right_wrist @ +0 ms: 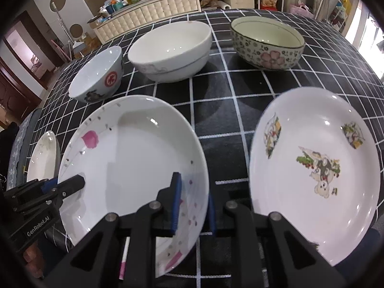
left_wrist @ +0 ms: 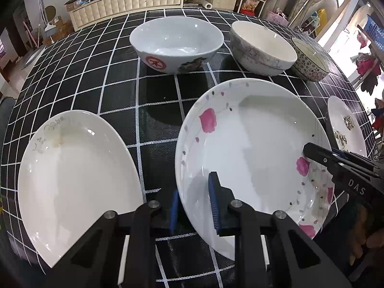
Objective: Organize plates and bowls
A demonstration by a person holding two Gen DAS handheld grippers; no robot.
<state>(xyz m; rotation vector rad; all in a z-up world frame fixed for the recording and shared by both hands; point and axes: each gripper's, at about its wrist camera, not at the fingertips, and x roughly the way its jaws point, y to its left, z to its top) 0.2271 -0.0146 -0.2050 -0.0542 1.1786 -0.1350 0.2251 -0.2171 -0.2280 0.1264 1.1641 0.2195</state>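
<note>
A white plate with pink flowers (left_wrist: 252,148) (right_wrist: 134,153) lies in the middle of the checked tablecloth. My left gripper (left_wrist: 195,204) straddles its left rim, one blue pad inside and one outside, with a gap still showing. My right gripper (right_wrist: 193,204) straddles its right rim the same way. A plain white plate (left_wrist: 72,180) (right_wrist: 44,158) lies to its left. A plate with cartoon pictures (right_wrist: 312,168) (left_wrist: 345,124) lies to its right. Behind stand a bowl with a red emblem (left_wrist: 176,43) (right_wrist: 98,76), a white bowl (left_wrist: 261,48) (right_wrist: 170,50) and a flower-patterned bowl (left_wrist: 309,58) (right_wrist: 266,44).
The black tablecloth with white grid (left_wrist: 108,84) (right_wrist: 240,91) covers a round table. A white cabinet (left_wrist: 124,4) with clutter on it stands beyond the far edge. The table edge runs close on the left and right sides.
</note>
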